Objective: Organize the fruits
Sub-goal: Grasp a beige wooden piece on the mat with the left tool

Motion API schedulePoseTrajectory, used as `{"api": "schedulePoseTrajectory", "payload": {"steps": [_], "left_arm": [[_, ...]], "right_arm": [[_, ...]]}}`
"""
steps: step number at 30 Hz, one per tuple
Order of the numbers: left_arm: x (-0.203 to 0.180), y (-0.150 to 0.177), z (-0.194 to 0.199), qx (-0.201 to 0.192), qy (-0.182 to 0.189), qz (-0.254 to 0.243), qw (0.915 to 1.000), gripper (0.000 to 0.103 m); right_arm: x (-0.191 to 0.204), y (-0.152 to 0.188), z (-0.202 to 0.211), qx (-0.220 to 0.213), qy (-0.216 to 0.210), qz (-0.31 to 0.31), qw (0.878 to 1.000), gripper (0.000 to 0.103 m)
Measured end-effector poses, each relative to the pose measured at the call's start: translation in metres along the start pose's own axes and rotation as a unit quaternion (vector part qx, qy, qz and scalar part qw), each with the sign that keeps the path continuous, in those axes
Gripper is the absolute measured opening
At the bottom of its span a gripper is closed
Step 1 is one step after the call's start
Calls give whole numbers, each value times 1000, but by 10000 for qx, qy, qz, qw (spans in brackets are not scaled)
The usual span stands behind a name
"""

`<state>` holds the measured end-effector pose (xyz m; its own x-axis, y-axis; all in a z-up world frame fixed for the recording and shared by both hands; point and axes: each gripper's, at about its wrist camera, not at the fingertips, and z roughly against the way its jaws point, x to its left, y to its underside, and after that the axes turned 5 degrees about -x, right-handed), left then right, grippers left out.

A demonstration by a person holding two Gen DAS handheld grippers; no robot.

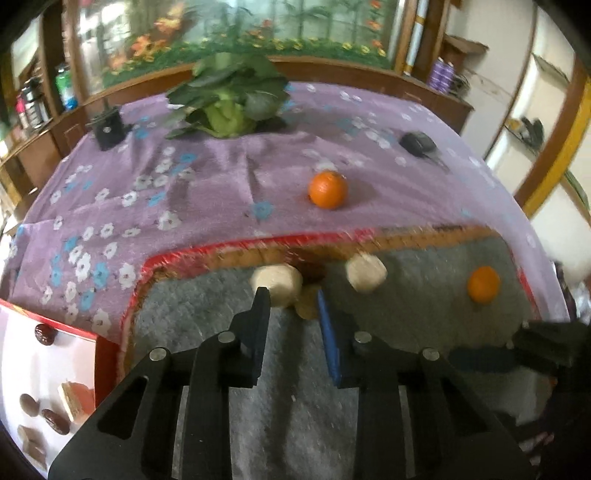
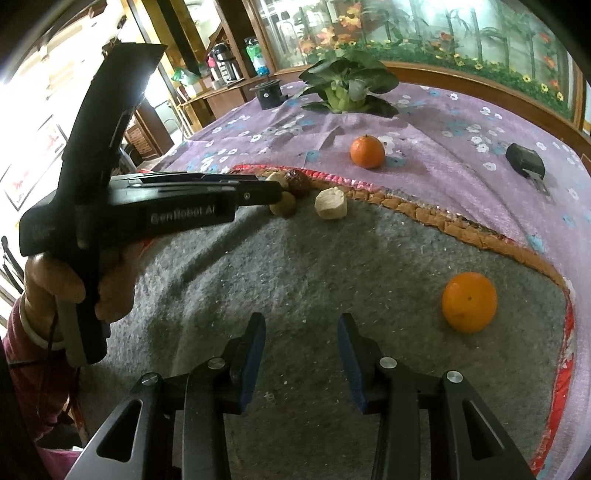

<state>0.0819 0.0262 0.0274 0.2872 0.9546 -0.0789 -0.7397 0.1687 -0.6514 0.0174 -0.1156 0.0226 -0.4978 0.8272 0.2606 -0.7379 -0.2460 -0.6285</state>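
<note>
While your left tool [image 1: 291, 295] sits narrowed around a pale fruit piece [image 1: 307, 304] at the tray's woven rim [image 2: 424, 214], pinch uncertain, your right tool [image 2: 302, 321] hangs spread and empty, orange [image 2: 470, 302] beside it.

A table draped in a purple cloth [image 1: 207, 177] printed with white and blue flowers fills the foreground. Behind it runs a curved wooden rail [image 2: 480, 79] below a large floral mural [image 1: 280, 33] with orange blooms and green stems. Wooden shelves [image 2: 221, 74] at the side hold bottles and a flask. Bright daylight washes out a white wall [image 1: 524, 92] trimmed with brown and yellow.
</note>
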Motion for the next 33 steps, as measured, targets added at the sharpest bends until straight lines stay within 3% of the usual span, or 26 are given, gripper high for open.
{"api": "schedulePoseTrajectory", "payload": {"steps": [2,7,10,17,20,25,33], "left_arm": [[-1,5,3,161,84,-93,9998,25],[15,10,9,139,-779,-56,9969,25],[20,5,10,96,-639,82,9979,25],[5,-5,-15,252,-461,-162,9985,25],[2,-7,-26,242,-555,-372,9975,29],[16,-8,-24,273,-322,37,9991,25],[21,4,11,-68,-743,258,9969,24]], "right_arm": [[-1,0,0,6,8,1,10000,40],[-3,0,-1,-4,1,-32,10000,41],[-1,0,-1,-3,-22,6,10000,41],[1,1,-1,31,-27,55,10000,42],[0,1,-2,45,-28,42,10000,42],[1,0,0,-28,-33,53,10000,42],[14,-16,-9,-130,-163,113,9997,42]]}}
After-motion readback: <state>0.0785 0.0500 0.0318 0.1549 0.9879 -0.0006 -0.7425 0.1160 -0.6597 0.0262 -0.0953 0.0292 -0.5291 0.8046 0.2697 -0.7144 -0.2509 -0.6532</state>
